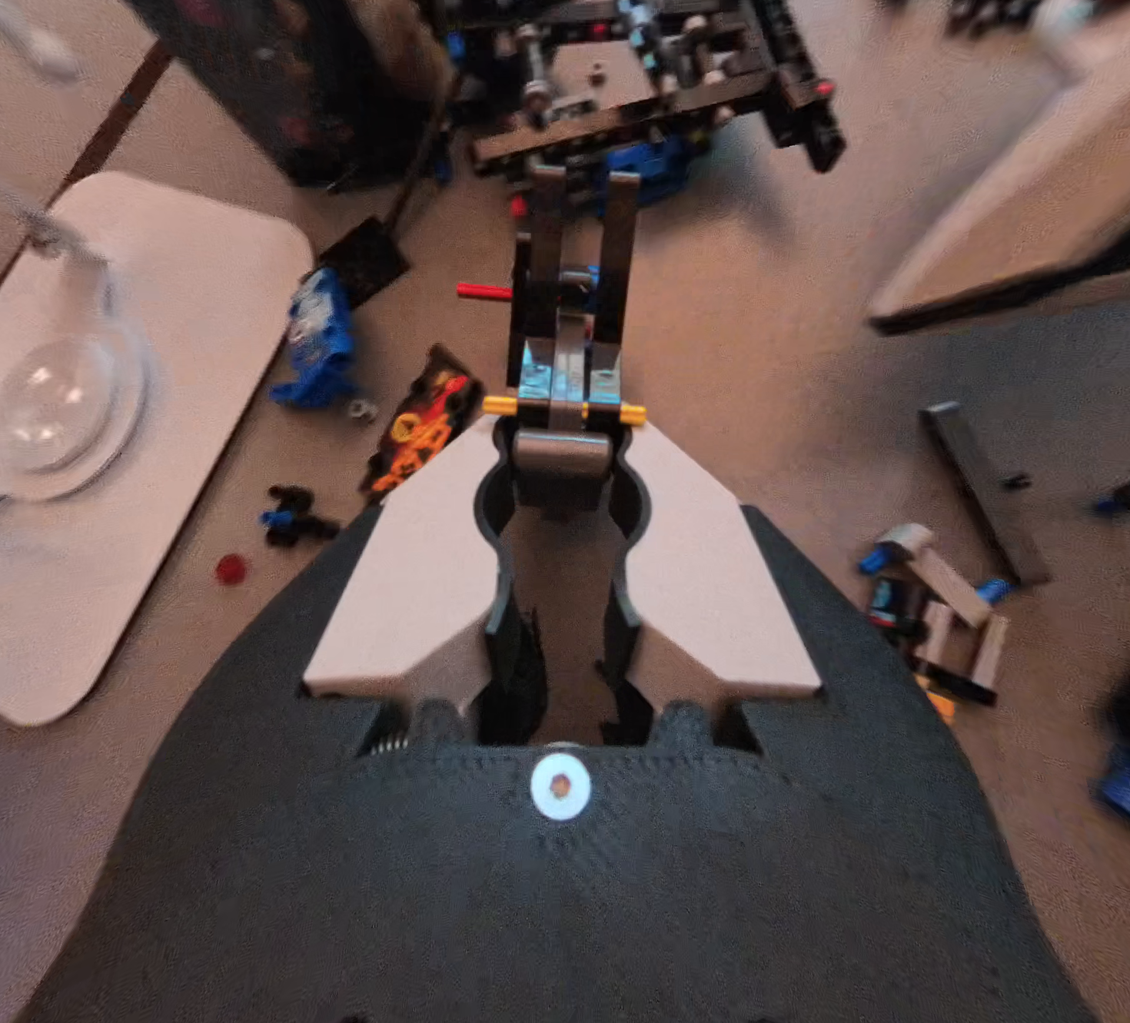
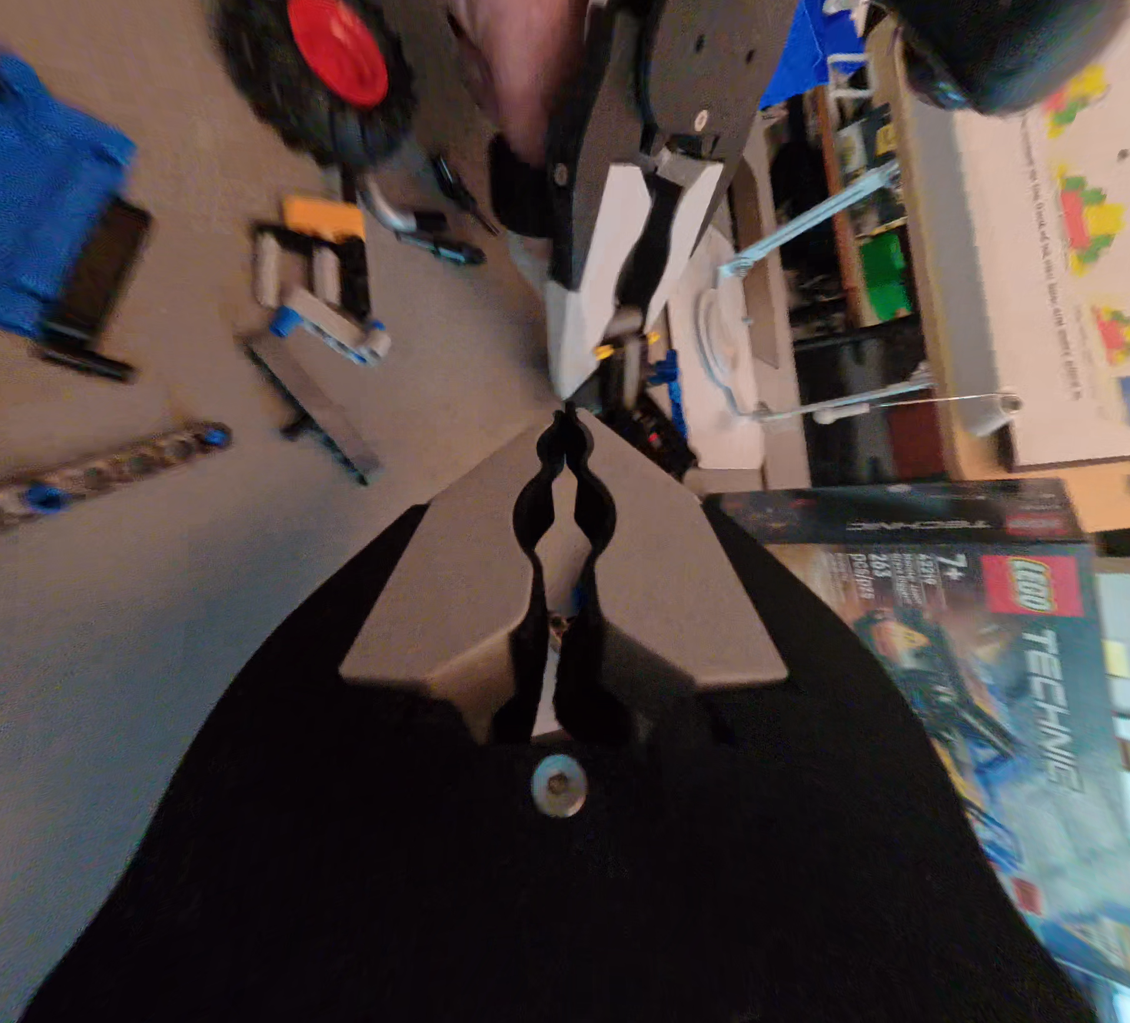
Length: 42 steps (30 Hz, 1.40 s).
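Where the left tool (image 1: 562, 443) is seen in its own wrist view, its fingers are clamped on the grey end piece of a brick-built assembly (image 1: 568, 284), which is held clear of the bench (image 1: 734, 272) and extends forward from the tips. Dark beams, a yellow cross pin, a red pin and pale blue parts are noted along it; at its far end it meets a larger black frame (image 1: 660, 70) with grey axles and red studs. Motion blur is present.

Around it on the bench are recorded: a blue wrapper (image 1: 321, 339), a flame-printed panel (image 1: 422, 437), a small black and blue connector (image 1: 293, 513), a red round stud (image 1: 230, 570), a long dark beam (image 1: 978, 486) and a tan, black and blue sub-build (image 1: 935, 608). A clear glass bowl (image 1: 61, 400) stands on a pale mat (image 1: 183, 382) at left; nothing is discerned inside it.

In the right wrist view, the right tool (image 2: 565, 422) is clenched with its tips together; nothing can be made out between them. Just ahead, almost touching, lies the tip of the other tool. A red-hubbed black wheel (image 2: 318, 58), a grey and blue link chain (image 2: 110, 468) and blue cloth (image 2: 49, 186) are seen at left. A printed set box (image 2: 1009, 688) lies at right.
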### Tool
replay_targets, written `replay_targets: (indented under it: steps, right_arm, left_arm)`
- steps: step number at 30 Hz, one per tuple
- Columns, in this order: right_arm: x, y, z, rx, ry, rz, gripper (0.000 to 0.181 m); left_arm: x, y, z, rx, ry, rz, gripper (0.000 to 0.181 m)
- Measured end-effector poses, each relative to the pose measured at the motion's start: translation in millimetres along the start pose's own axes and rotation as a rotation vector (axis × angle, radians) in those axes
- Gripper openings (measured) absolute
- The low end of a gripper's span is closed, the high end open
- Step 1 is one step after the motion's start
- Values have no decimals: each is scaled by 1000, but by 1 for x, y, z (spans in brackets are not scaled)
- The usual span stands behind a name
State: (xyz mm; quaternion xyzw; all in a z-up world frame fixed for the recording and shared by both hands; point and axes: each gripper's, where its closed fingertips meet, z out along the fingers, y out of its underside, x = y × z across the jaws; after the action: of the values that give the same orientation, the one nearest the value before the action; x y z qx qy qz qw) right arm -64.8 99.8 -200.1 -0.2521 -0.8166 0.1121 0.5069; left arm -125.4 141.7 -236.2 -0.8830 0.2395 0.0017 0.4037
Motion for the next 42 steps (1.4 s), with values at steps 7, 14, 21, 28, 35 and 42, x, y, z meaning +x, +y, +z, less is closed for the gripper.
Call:
replay_targets:
  steps: [7, 14, 21, 28, 35, 42]
  right_arm:
    - [20, 28, 1, -59, 32, 17, 3]
    - [7, 11, 8, -30, 56, -96, 5]
    - [21, 8, 2, 52, 23, 125, 19]
    - [39, 31, -12, 102, -90, 386, 18]
    - [12, 41, 1, 30, -179, 271, 10]
    - [3, 44, 6, -33, -205, 208, 6]
  left_arm:
    - [34, -31, -6, 95, 122, 16, 25]
    - [42, -31, -6, 91, 177, -38, 25]
    - [37, -35, -2, 101, 52, 117, 25]
    - [51, -34, -2, 116, 17, 389, 24]
    - [59, -27, 2, 91, 45, 441, 25]
    - [62, -24, 4, 75, 52, 453, 25]
